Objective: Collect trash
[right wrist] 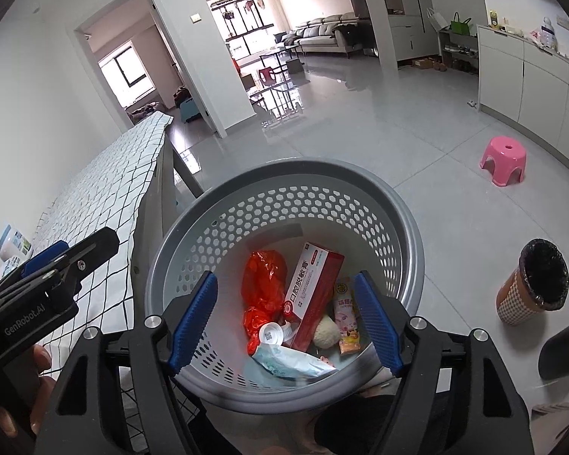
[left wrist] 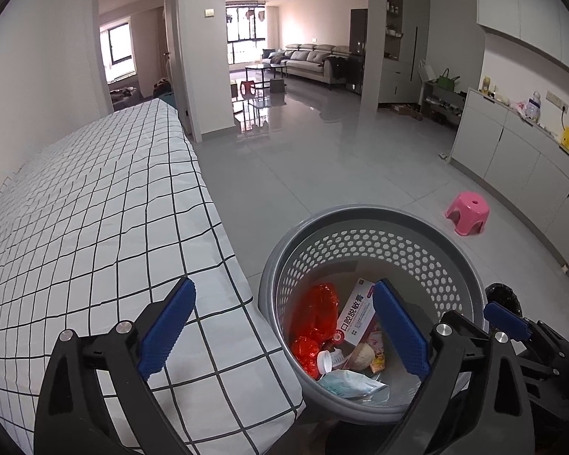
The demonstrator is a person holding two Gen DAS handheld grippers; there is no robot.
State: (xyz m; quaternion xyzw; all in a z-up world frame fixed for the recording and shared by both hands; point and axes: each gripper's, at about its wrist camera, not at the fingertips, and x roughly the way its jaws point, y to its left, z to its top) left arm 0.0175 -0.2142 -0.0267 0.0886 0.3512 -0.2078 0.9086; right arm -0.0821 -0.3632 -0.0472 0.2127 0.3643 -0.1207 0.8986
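A grey perforated basket [right wrist: 284, 174] stands on the floor beside the bed; it also shows in the left wrist view [left wrist: 371, 216]. Inside lie a red plastic wrapper [right wrist: 263, 284], a red and white box [right wrist: 311, 292], a white cap [right wrist: 271, 333], a pale ball [right wrist: 326, 331], a small snack packet [right wrist: 347, 314] and a light blue packet [right wrist: 288, 360]. My right gripper [right wrist: 284, 318] is open and empty above the basket. My left gripper [left wrist: 280, 330] is open and empty, spanning the bed edge and the basket rim.
The bed [left wrist: 95, 197] with a black-grid white sheet lies to the left. Bottles [right wrist: 13, 246] stand on it at far left. A pink stool [right wrist: 502, 163] and a cup-shaped bin with a black liner [right wrist: 531, 284] stand on the tiled floor. Cabinets [left wrist: 519, 151] line the right wall.
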